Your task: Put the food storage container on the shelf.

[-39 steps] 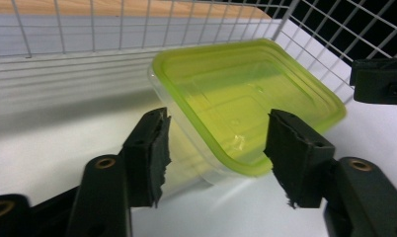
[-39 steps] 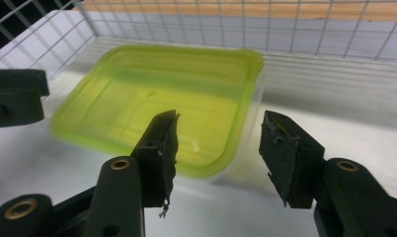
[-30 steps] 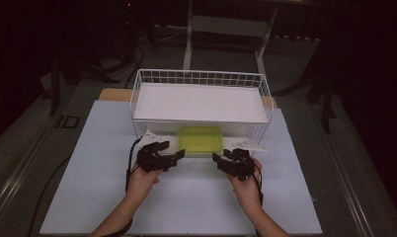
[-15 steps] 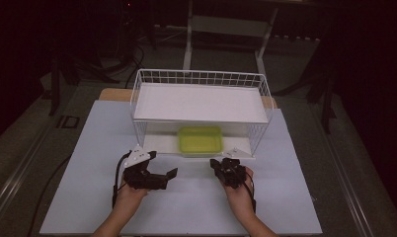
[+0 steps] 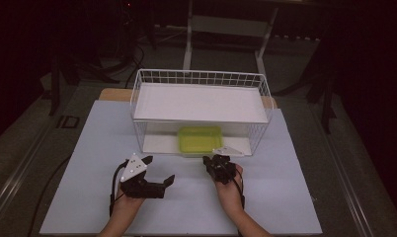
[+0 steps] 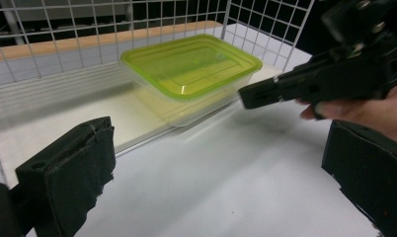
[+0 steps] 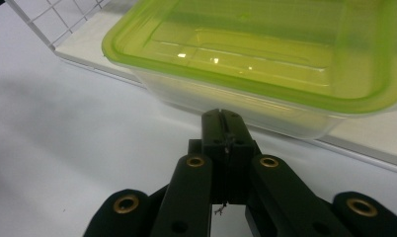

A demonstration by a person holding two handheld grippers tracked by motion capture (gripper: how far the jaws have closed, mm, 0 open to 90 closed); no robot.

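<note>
White table [image 5: 78, 148]; green-lidded container [image 6: 191, 64] inside wire rack [image 5: 201, 79].

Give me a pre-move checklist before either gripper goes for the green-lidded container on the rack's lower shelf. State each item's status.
1. Left gripper open and empty: ok, its jaws stand wide apart with nothing between them.
2. Right gripper open for a grasp: not ok, its jaws are shut together, holding nothing.
3. Container lid seated: ok, the green lid lies flat on the clear tub.
4. Container within reach at the front of the wire rack: ok, it sits at the lower shelf's front edge, slightly overhanging.
5. Right gripper clear of the container: ok, its tip stops just short of the tub wall.
6. Contents of the container: cannot tell.
</note>
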